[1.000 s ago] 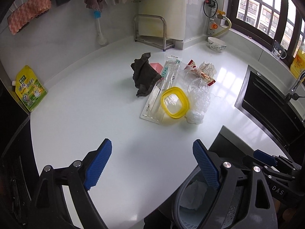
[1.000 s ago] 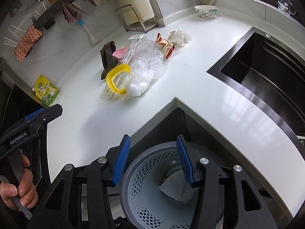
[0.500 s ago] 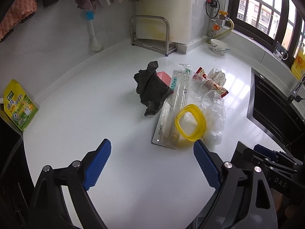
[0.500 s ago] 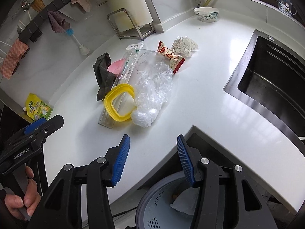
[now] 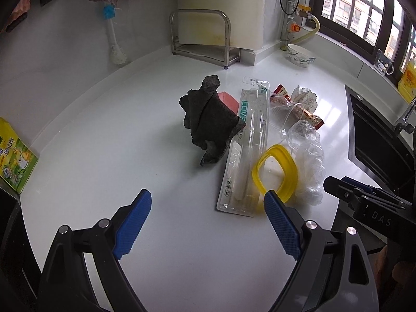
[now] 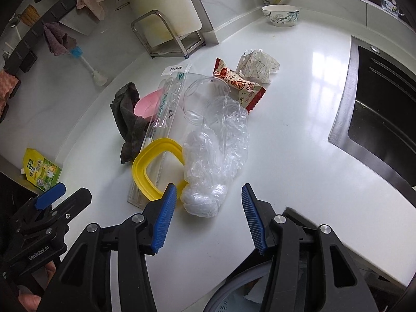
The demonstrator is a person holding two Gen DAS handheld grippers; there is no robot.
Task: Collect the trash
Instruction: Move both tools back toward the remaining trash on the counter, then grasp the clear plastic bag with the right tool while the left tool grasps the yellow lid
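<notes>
Jaws of both grippers gape empty above crumpled clear plastic bag (image 6: 215, 161), yellow ring (image 6: 153, 169).

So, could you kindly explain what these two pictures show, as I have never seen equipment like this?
No robot here: a person holds hand-operated tongs, one per hand, each with a camera looking along its blue fingers. One picture is from the left tongs, the other from the right tongs. Both are open and hold nothing. On the white counter lies a pile of trash: a dark cloth, a long clear packet, a yellow ring, crumpled clear plastic and a snack wrapper. A bin sits below the counter edge.
</notes>
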